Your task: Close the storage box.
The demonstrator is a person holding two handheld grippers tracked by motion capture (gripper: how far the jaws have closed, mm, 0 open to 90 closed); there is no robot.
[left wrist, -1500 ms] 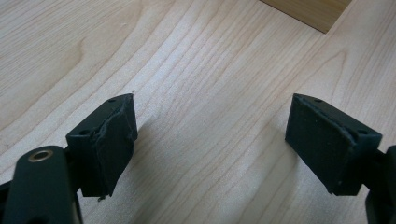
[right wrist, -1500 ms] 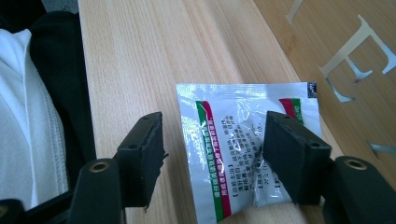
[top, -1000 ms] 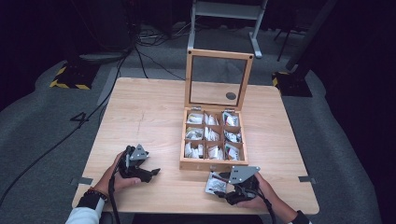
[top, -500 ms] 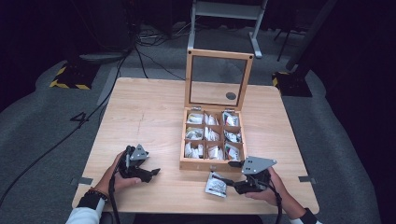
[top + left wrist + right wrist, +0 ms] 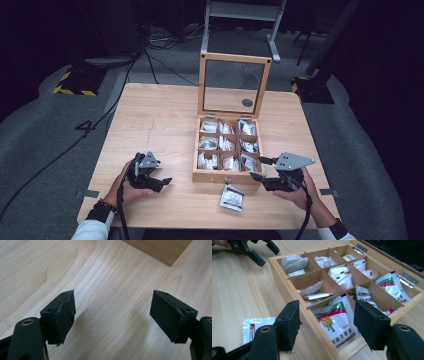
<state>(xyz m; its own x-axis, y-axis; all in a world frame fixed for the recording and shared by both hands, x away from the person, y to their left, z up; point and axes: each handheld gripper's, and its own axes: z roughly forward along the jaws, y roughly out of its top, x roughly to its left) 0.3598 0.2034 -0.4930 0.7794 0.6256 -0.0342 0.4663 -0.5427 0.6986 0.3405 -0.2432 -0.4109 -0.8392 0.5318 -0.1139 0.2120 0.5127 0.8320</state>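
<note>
A wooden box [image 5: 227, 176] with several compartments of sachets stands open on the table, its glass lid [image 5: 235, 58] upright behind. One silver sachet [image 5: 231, 196] lies loose on the table in front of it. My right gripper [image 5: 259, 169] hovers at the box's front right corner, open, its jaws just closed a little with nothing between them. In the right gripper view the gripper [image 5: 327, 325] looks over a flower-printed sachet [image 5: 334, 326] in the corner compartment, with the loose sachet [image 5: 254, 326] at left. My left gripper [image 5: 162, 182] rests left of the box; its open jaws have just been closing on nothing.
The light wooden table [image 5: 160, 120] has bare room at left and behind the left hand. In the left gripper view the gripper [image 5: 112, 315] faces bare tabletop, with a box corner [image 5: 160, 250] at the top. Cables and a metal stand [image 5: 240, 10] lie beyond the table.
My right gripper has moved right and upward, away from the loose sachet to the box's front right corner. The sachet stays on the table. The left hand has kept still.
</note>
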